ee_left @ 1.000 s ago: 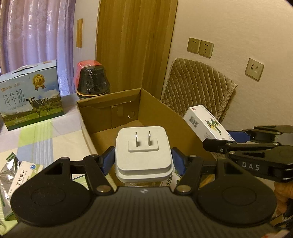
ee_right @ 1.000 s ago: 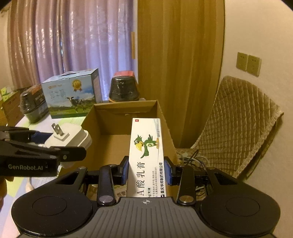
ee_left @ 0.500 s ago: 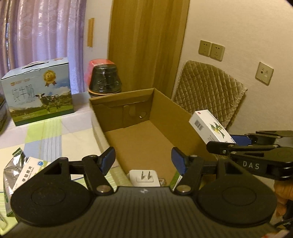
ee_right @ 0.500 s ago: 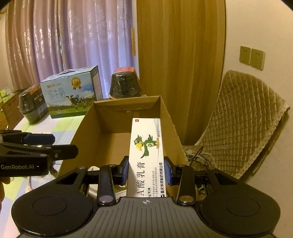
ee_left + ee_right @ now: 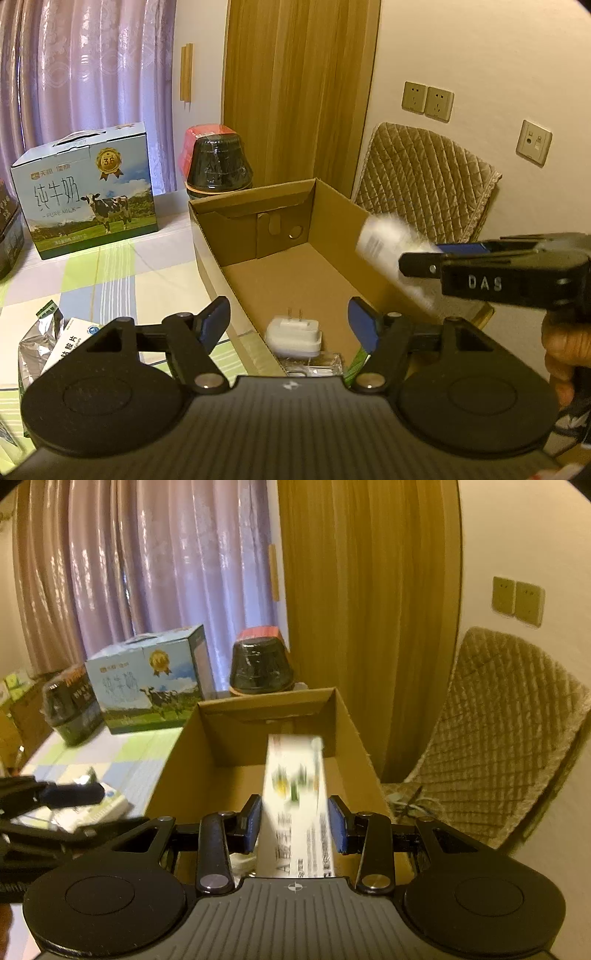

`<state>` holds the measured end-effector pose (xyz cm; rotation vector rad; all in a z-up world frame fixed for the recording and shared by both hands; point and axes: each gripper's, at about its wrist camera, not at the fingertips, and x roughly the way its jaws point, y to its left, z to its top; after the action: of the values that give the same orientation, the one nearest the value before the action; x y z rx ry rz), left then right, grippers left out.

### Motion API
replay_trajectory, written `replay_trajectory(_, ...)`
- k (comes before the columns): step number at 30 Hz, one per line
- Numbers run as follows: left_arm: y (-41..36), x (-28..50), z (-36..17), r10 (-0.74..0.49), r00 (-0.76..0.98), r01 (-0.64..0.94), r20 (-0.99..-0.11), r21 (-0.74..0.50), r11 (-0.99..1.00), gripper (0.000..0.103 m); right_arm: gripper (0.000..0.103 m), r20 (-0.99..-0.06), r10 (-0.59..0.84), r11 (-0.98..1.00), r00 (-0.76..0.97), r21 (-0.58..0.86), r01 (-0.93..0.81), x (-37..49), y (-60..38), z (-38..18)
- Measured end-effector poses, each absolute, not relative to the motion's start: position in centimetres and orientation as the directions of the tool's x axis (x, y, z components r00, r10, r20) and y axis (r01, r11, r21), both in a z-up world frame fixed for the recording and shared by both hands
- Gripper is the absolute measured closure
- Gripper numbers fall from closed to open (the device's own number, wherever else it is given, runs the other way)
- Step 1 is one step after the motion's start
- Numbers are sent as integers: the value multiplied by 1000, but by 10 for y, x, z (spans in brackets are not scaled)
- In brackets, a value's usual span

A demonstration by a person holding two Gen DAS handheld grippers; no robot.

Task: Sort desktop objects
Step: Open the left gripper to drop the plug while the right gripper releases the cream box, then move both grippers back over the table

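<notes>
The left gripper (image 5: 289, 320) is held level, with its jaws spread wide and nothing gripped between the blue pads (image 5: 362, 323). The right gripper (image 5: 294, 823) is seen at 3 o'clock of the left one, carried by a hand (image 5: 565, 352). Its jaws are parted slightly, and a gap is seen on each side beside its pads (image 5: 337, 824).

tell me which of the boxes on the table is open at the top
The plain brown cardboard box: its top is open and a white plug adapter lies inside. The blue milk carton with the cow picture beside it is closed, handle on top.
</notes>
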<state>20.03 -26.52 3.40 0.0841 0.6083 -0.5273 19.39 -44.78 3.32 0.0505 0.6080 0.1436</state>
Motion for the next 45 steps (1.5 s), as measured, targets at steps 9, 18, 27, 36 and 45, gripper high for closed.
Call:
replay_trajectory(9,-253,200,31,-426,703,472,-569,-75,879,35,43,-556,123,991,822,105,-77,183,-455,31)
replay_trajectory(18,-243,195,32,-407,718,455,-565,-62,888,32,42,-551,139,989,823,113,-91,164,-447,35)
replay_trajectory(27,-228,189,33,-375,737,427,-563,-44,903,24,38,-549,158,987,821,119,-110,148,-435,38)
replay_trajectory(36,-207,181,34,-344,749,395,-566,-35,918,20,29,-550,177,984,816,129,-126,133,-421,35)
replay_trajectory(45,-186,174,35,-314,769,375,-557,-5,927,6,2,-535,183,983,825,123,-138,123,-404,42)
